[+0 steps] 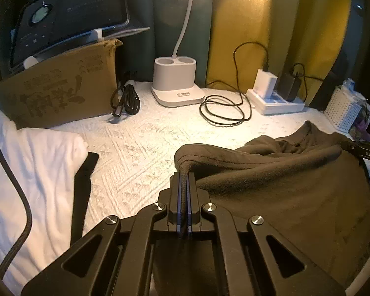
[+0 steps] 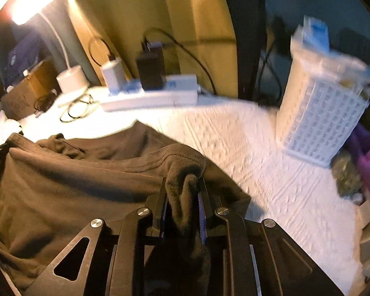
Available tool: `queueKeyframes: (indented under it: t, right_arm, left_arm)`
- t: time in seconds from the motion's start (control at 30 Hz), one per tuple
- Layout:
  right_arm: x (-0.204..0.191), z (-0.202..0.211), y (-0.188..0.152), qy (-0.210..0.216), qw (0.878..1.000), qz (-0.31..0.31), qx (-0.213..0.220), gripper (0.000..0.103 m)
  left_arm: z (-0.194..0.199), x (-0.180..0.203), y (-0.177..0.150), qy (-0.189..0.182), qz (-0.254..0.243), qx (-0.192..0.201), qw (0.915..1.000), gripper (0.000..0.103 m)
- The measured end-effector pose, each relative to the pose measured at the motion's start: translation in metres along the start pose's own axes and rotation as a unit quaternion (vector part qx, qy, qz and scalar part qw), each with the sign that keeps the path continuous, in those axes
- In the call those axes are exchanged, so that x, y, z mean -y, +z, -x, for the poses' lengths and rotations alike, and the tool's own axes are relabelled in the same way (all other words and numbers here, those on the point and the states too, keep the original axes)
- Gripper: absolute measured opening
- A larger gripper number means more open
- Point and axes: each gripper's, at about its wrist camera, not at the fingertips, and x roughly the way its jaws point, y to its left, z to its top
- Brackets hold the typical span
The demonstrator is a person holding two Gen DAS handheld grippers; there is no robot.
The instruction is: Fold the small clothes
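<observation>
A dark brown fleece garment [image 1: 283,177] lies on the white textured table cover [image 1: 140,148] and is lifted along its near edge. My left gripper [image 1: 184,175] is shut on the garment's left corner, with the hem pinched between its pads. My right gripper [image 2: 182,185] is shut on a bunched fold of the same garment [image 2: 86,172] at its right corner. The cloth stretches between the two grippers. The tip of the right gripper shows at the far right of the left wrist view [image 1: 367,151].
A white cloth [image 1: 32,172] with a black strap [image 1: 82,187] lies at left. At the back stand a cardboard box [image 1: 61,91], a white lamp base [image 1: 176,83], coiled black cables [image 1: 224,108] and a power strip with chargers [image 1: 276,98]. A white perforated basket [image 2: 320,113] stands at right.
</observation>
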Motion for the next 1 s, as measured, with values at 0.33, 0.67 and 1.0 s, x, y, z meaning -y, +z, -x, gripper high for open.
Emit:
queueKeyframes:
  t: [0.33,0.67,1.0]
  right_arm:
    - [0.037,0.027,-0.012,-0.086,0.996,-0.032,0.008,0.030]
    - [0.042,0.040,-0.036,-0.060,0.997,-0.056,0.003,0.030]
    - [-0.020,0.034,-0.055,-0.093,0.995,0.015,-0.014,0.030]
  left_arm:
    - [-0.017,-0.012,0.007,0.009,-0.004,-0.020,0.9997,0.002]
    - [-0.005,-0.011,0.005,0.012,-0.016,-0.030,0.9994,0.002]
    - [0.021,-0.018,-0.008,0.016,-0.012,-0.045,0.9988,0.003]
